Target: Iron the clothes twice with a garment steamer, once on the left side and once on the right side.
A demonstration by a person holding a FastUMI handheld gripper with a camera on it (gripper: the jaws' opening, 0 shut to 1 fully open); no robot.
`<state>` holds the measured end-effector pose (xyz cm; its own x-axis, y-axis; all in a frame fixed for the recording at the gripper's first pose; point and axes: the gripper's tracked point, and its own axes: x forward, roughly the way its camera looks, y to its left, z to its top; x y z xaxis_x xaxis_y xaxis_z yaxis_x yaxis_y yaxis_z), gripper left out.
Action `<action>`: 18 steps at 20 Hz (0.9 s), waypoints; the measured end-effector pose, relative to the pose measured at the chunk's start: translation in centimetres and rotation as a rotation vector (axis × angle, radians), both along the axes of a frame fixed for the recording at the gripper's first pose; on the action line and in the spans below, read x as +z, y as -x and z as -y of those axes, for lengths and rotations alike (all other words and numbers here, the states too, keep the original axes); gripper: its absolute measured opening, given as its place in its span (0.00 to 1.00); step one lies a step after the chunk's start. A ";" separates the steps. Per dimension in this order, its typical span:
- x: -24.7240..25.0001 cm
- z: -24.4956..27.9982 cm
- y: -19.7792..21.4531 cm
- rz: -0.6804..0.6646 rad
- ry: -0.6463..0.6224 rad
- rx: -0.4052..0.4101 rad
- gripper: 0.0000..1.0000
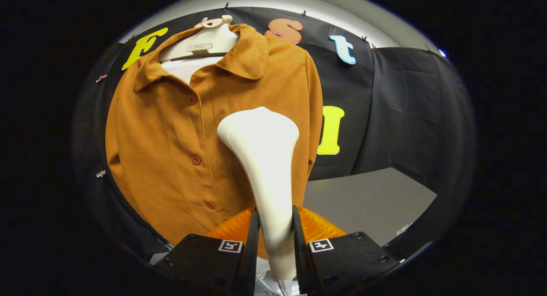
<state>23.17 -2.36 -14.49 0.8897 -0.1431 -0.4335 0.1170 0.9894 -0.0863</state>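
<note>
Steamer (260,159), clamped by fingers (256,240), apparently touches shirt (171,138) right of placket.

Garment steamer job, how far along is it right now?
Done: the hand-held gripper is shut on the white garment steamer. In hand: the steamer head is up against the brown shirt, right of the button row. Left: whether either pass is finished can't be told from this view.
</note>
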 end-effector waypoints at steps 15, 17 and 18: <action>-11.2 0.5 3.9 -0.238 -0.036 -0.021 0.42; -12.1 0.9 4.3 -0.268 -0.040 -0.023 0.42; -12.4 1.1 4.7 -0.279 -0.042 -0.025 0.42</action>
<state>18.46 -3.49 -26.85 0.7317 -0.1402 -0.6671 0.1193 0.9899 -0.0772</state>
